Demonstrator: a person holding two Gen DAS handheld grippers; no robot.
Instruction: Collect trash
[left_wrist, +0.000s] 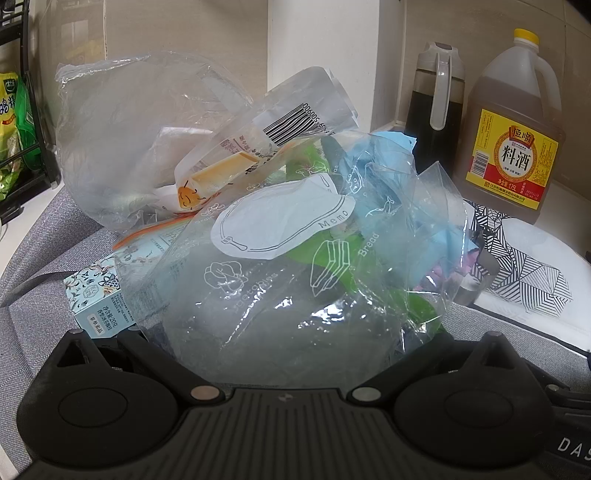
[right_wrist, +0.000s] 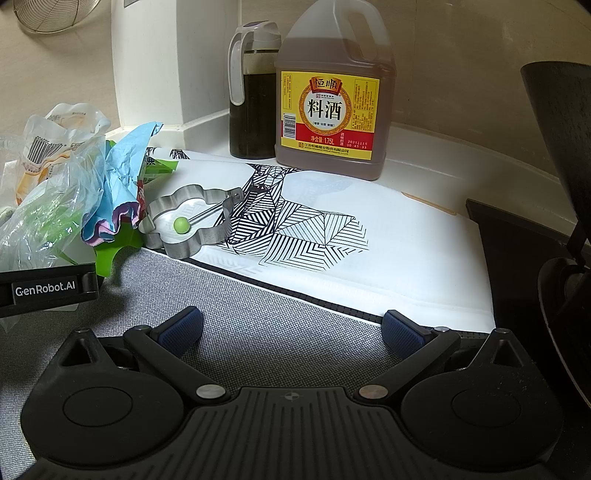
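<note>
Right, starting on my left: my left hand-held gripper (left_wrist: 288, 354) is pushed up against the trash pile (left_wrist: 236, 206), and the clear zip bag (left_wrist: 280, 288) billows over the fingers, so I cannot tell how wide it stands or whether it has a pinch. All of it looks feather-light, soft and slippery: film that will crumple and slide, nothing fragile. The small patterned carton (left_wrist: 98, 299) at the pile's left foot looks stiffer, a better bite. Behind sits the barcode wrapper (left_wrist: 295, 122), then the blue crumpled paper (left_wrist: 373, 173). I'd gather a bunched fold of the bag, not a flat face.

Moving right, the pile rests on the grey mat (right_wrist: 221, 291) on the desk. Touching its edge is a metal flower-shaped mould (right_wrist: 188, 221), rigid, probably not trash. Then the dark bottle (right_wrist: 253, 92) and cooking wine jug (right_wrist: 332, 99), heavy, to be left alone. My right hand-held gripper (right_wrist: 291, 328) hovers wide open, holding nothing.
</note>
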